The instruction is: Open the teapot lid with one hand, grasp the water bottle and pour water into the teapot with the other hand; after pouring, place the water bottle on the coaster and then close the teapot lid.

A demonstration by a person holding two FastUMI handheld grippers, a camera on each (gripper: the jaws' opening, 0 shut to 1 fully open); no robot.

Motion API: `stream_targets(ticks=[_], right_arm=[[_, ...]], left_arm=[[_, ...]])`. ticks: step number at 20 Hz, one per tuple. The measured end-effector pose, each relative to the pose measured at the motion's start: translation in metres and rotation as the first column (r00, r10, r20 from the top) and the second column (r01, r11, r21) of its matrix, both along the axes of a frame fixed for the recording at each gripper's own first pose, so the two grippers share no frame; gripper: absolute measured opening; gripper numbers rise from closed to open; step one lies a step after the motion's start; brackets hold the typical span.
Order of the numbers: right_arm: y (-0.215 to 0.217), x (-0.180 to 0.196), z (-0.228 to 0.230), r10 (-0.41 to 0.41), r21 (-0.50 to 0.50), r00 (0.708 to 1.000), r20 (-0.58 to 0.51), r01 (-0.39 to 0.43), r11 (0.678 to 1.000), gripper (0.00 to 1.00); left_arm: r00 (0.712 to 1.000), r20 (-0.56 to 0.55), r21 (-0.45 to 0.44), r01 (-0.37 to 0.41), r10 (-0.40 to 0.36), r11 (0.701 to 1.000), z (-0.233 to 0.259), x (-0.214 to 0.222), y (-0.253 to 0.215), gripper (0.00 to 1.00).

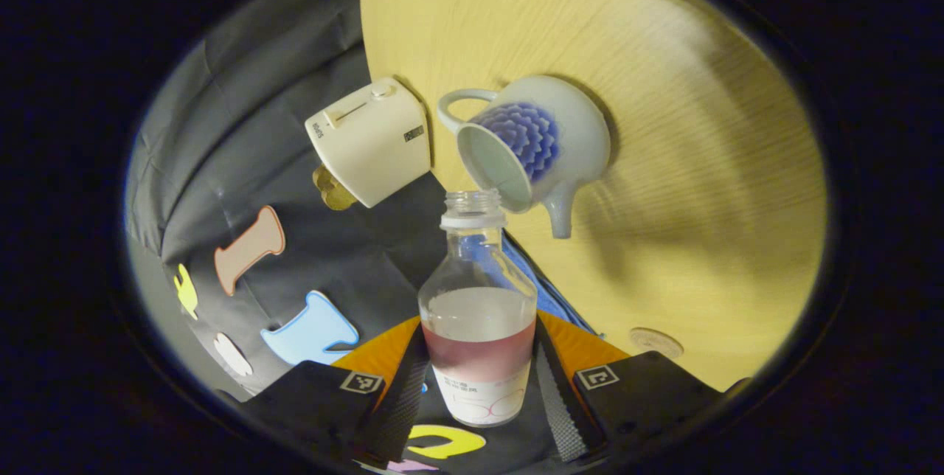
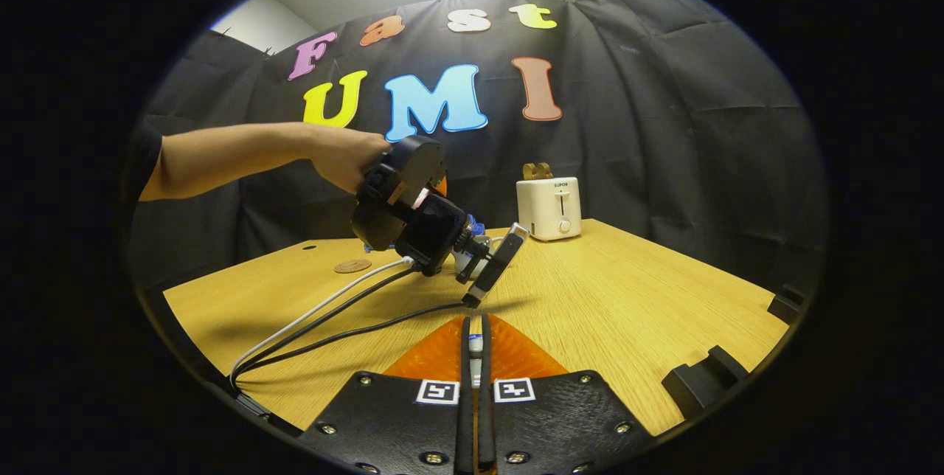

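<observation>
In the left gripper view my left gripper (image 1: pixel 479 342) is shut on a clear, uncapped water bottle (image 1: pixel 478 290) that is partly full. The bottle's mouth sits right at the rim of the lidless white teapot (image 1: pixel 546 143) with a blue flower pattern, on the wooden table (image 1: pixel 700 187). In the right gripper view a hand holds the left gripper (image 2: pixel 487 261) tilted down over the table. My right gripper (image 2: pixel 476 338) is nearly shut, with a small white piece, apparently the teapot lid (image 2: pixel 476 346), pinched edge-on between its fingers. A round coaster (image 1: pixel 655 342) (image 2: pixel 352 265) lies flat nearby.
A white toaster (image 2: pixel 549 208) (image 1: pixel 372 139) stands at the table's far edge by the black cloth wall. Cables (image 2: pixel 332 313) trail from the left gripper across the table. Black blocks (image 2: pixel 700 379) sit at the table's right edge.
</observation>
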State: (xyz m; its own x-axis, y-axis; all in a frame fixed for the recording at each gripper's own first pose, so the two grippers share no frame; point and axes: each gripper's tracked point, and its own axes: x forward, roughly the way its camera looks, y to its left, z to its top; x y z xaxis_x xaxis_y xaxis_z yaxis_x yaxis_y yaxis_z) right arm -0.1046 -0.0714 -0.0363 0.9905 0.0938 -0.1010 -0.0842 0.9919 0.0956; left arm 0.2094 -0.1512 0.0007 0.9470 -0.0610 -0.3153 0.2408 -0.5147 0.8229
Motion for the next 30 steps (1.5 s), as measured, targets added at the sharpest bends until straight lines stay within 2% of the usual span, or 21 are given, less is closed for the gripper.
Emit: stream_targets(ticks=[2, 4, 5, 6, 9, 10, 11, 12, 14, 15, 17, 18, 19, 20, 22, 23, 24, 26, 27, 28, 30], right_arm=[[-0.006, 0.001, -0.002, -0.016, 0.012, 1.0, -0.012, 0.016, 1.0, 0.03], [-0.011, 0.002, 0.003, -0.033, 0.016, 0.999, -0.004, 0.033, 0.999, 0.03], [-0.011, 0.003, 0.006, -0.036, 0.007, 0.999, 0.008, 0.036, 0.999, 0.03], [-0.012, 0.006, 0.011, -0.041, -0.016, 0.999, 0.023, 0.041, 0.999, 0.03], [-0.012, 0.013, 0.014, -0.035, -0.035, 0.999, 0.021, 0.036, 0.999, 0.03], [-0.003, 0.015, 0.012, -0.007, -0.031, 1.0, 0.006, 0.007, 1.0, 0.03], [0.002, 0.018, 0.009, 0.007, -0.032, 1.0, -0.015, -0.007, 0.999, 0.03], [0.007, 0.017, 0.014, 0.02, -0.024, 1.0, -0.018, -0.021, 1.0, 0.03], [0.016, 0.014, 0.026, 0.032, -0.043, 0.999, 0.003, -0.032, 0.999, 0.03], [0.022, 0.013, 0.038, 0.044, -0.06, 0.999, 0.031, -0.042, 0.997, 0.03], [0.032, 0.018, 0.047, 0.066, -0.076, 0.996, 0.055, -0.062, 0.995, 0.03], [0.036, 0.02, 0.05, 0.076, -0.08, 0.995, 0.062, -0.071, 0.994, 0.03], [0.039, 0.025, 0.053, 0.085, -0.082, 0.994, 0.068, -0.079, 0.994, 0.03], [0.042, 0.029, 0.057, 0.09, -0.083, 0.993, 0.074, -0.084, 0.993, 0.03], [0.046, 0.036, 0.062, 0.096, -0.092, 0.992, 0.083, -0.088, 0.992, 0.03], [0.05, 0.04, 0.066, 0.104, -0.092, 0.99, 0.09, -0.096, 0.991, 0.03], [0.053, 0.043, 0.068, 0.11, -0.09, 0.99, 0.092, -0.102, 0.991, 0.03], [0.062, 0.051, 0.072, 0.127, -0.086, 0.987, 0.099, -0.119, 0.989, 0.03], [0.065, 0.055, 0.073, 0.133, -0.087, 0.986, 0.101, -0.124, 0.988, 0.03], [0.067, 0.058, 0.072, 0.137, -0.09, 0.986, 0.1, -0.128, 0.988, 0.03], [0.069, 0.062, 0.07, 0.142, -0.089, 0.985, 0.094, -0.134, 0.987, 0.03]], left_arm=[[1.0, -0.014, -0.088, -0.006, 0.005, 0.996, -0.004, -0.001, 0.006, 0.87], [1.0, -0.027, -0.22, -0.018, 0.012, 0.975, -0.009, -0.001, 0.015, 0.88], [0.999, -0.042, -0.331, -0.02, 0.006, 0.944, -0.008, -0.005, 0.016, 0.88], [0.998, -0.067, -0.437, -0.037, 0.008, 0.899, -0.006, -0.01, 0.019, 0.87], [0.998, -0.057, -0.603, -0.054, 0.024, 0.796, 0.004, -0.015, 0.031, 0.87], [0.998, -0.062, -0.664, -0.063, 0.028, 0.745, 0.005, -0.022, 0.036, 0.87], [0.992, -0.119, -0.746, -0.108, 0.027, 0.658, -0.005, -0.029, 0.042, 0.86], [0.992, -0.12, -0.786, -0.12, 0.04, 0.606, -0.003, -0.03, 0.049, 0.86], [0.991, -0.123, -0.832, -0.134, 0.057, 0.539, 0.002, -0.032, 0.066, 0.86], [0.99, -0.13, -0.863, -0.144, 0.063, 0.484, 0.006, -0.034, 0.078, 0.87], [0.989, -0.124, -0.905, -0.146, 0.081, 0.398, 0.014, -0.037, 0.097, 0.86], [0.989, -0.121, -0.927, -0.145, 0.089, 0.345, 0.019, -0.038, 0.107, 0.86], [0.99, -0.104, -0.952, -0.127, 0.096, 0.279, 0.027, -0.039, 0.118, 0.86], [0.991, -0.075, -0.983, -0.093, 0.11, 0.16, 0.042, -0.041, 0.138, 0.85], [0.991, -0.071, -0.997, -0.073, 0.115, 0.019, 0.051, -0.046, 0.155, 0.85], [0.99, -0.087, -0.995, -0.08, 0.116, -0.062, 0.051, -0.047, 0.166, 0.86], [0.989, -0.101, -0.989, -0.088, 0.107, -0.123, 0.053, -0.047, 0.173, 0.86], [0.983, -0.155, -0.953, -0.122, 0.1, -0.278, 0.048, -0.042, 0.195, 0.85], [0.979, -0.171, -0.937, -0.128, 0.108, -0.324, 0.047, -0.038, 0.205, 0.85], [0.976, -0.182, -0.925, -0.13, 0.117, -0.358, 0.047, -0.032, 0.216, 0.85], [0.971, -0.202, -0.904, -0.136, 0.126, -0.406, 0.042, -0.025, 0.228, 0.84]])
